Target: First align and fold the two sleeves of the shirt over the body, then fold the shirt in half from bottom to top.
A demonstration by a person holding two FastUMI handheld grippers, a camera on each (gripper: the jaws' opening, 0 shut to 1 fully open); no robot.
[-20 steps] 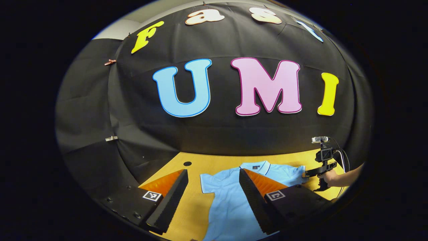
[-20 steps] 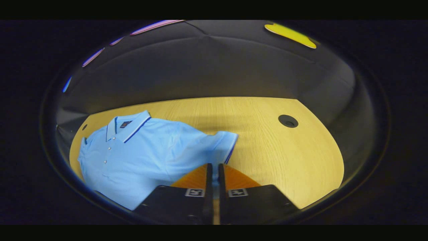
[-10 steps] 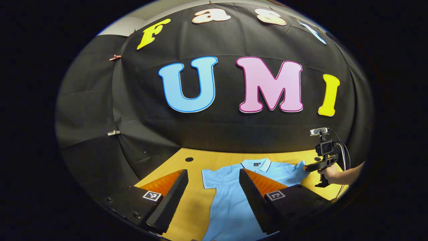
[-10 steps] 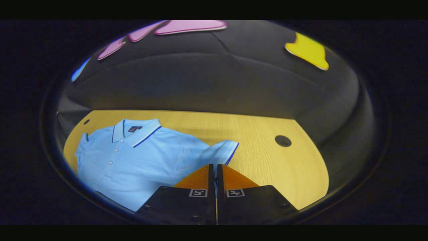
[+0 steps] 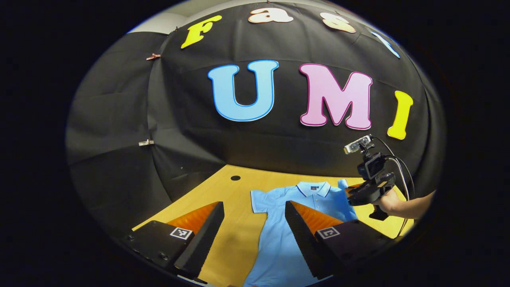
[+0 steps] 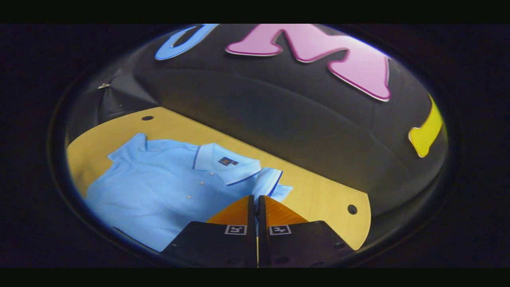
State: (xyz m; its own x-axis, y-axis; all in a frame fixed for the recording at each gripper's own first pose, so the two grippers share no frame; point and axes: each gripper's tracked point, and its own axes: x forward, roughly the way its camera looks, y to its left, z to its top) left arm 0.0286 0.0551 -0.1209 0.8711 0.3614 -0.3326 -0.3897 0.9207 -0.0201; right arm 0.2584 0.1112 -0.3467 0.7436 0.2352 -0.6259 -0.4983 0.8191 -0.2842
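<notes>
Shirt (image 6: pixel 159 191): flat on the wooden surface (image 6: pixel 318 199), collar at 12 o'clock.
Right tongs (image 6: pixel 257 198): clenched on the sleeve (image 6: pixel 271 181), lifted beside the collar.
Left tongs (image 5: pixel 255 207): released, above the surface.

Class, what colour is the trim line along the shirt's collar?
Dark blue, on the light blue shirt's collar; clearest in the right gripper view.

Your right gripper (image 5: pixel 350 192): black housing, camera on top, black cables looping back; bare forearm (image 5: pixel 412 205), lower right.
</notes>
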